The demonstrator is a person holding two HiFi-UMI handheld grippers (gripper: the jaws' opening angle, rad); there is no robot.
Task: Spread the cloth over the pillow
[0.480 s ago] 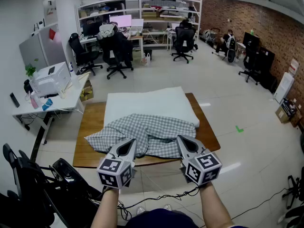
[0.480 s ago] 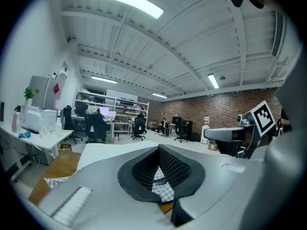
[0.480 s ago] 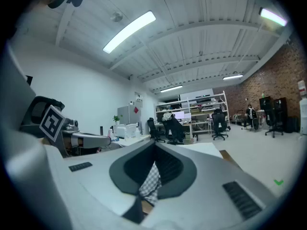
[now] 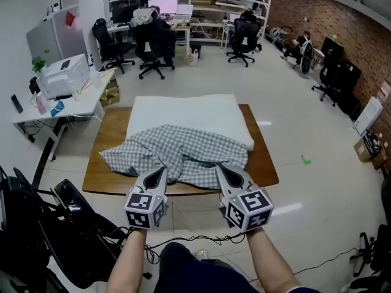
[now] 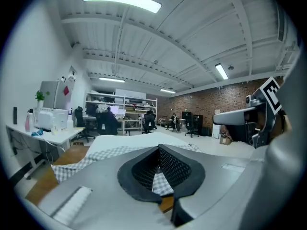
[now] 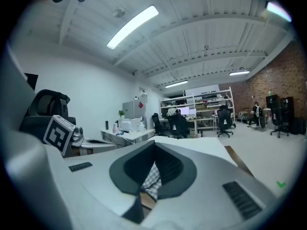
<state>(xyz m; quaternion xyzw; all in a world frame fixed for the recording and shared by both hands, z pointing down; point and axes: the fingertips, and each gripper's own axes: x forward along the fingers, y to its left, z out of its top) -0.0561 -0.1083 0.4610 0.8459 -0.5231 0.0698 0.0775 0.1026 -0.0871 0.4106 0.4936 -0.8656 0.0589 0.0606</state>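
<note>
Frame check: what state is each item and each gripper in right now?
pillow: flat on the table, far part bare.
cloth: bunched over the pillow's near part.
left gripper: jaws shut on cloth.
right gripper: jaws shut on cloth.

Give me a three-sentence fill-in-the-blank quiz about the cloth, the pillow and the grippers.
1. The white pillow lies on a wooden ____.
2. Bunched over its near part is a checked ____.
3. The left gripper and right gripper are both ____ on it.
Missing words: table; cloth; shut.
</note>
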